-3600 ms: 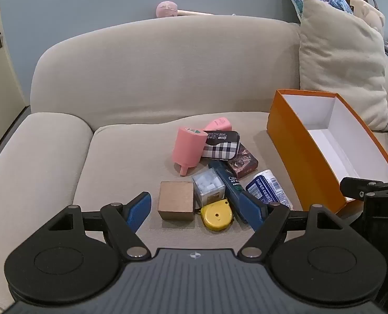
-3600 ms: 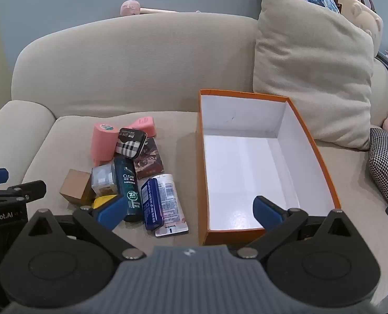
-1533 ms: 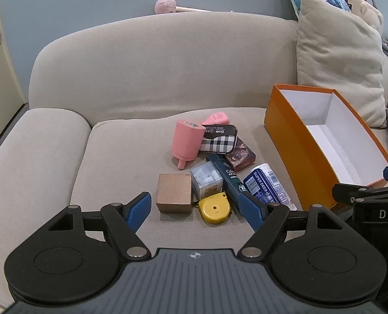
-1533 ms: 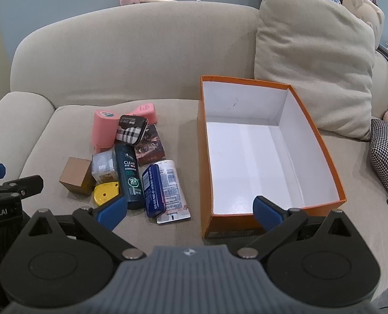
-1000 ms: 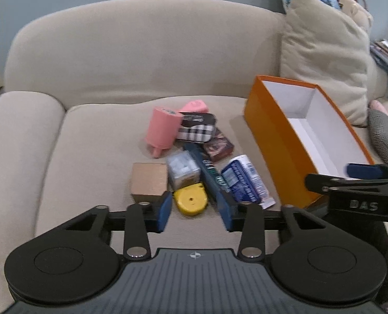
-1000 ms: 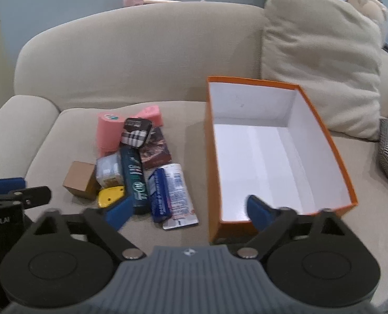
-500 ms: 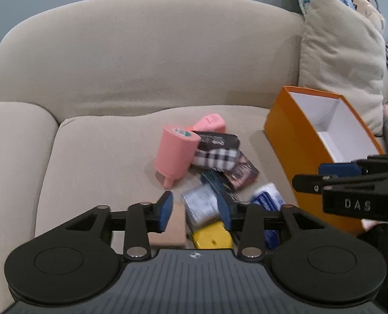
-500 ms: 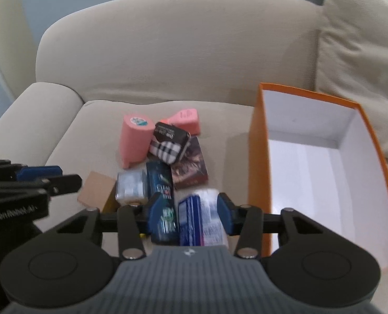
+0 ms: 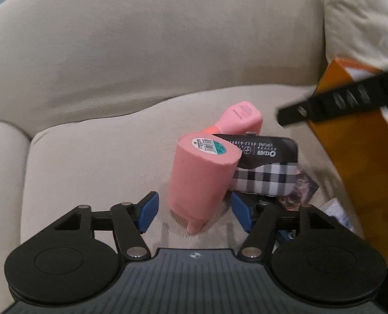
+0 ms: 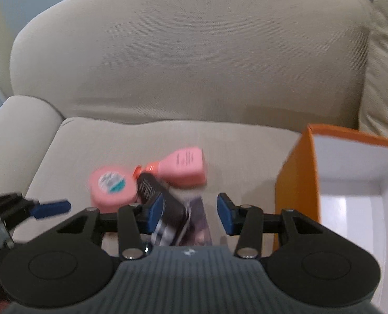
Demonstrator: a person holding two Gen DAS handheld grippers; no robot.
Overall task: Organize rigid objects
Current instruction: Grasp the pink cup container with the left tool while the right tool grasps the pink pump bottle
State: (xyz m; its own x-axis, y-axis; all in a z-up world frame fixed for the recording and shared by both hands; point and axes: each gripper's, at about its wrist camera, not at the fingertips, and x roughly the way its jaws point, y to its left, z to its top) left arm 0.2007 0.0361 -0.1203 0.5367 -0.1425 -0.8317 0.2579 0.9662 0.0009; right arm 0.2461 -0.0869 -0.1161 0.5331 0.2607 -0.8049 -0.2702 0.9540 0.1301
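Pink bottle [image 9: 201, 180] between left gripper [image 9: 194, 210] pads, just widened, untouched; right gripper [image 10: 191, 210] half-open over plaid case [image 10: 167, 214], gripping nothing.

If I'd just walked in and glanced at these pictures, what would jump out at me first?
Probably the big pink bottle standing nozzle-down on the beige sofa seat, right between the blue pads of the left gripper, whose jaws have just been opening and do not press it. A black-and-plaid case leans against it, a second pink bottle lies behind. At the right edge stands a bright orange box.
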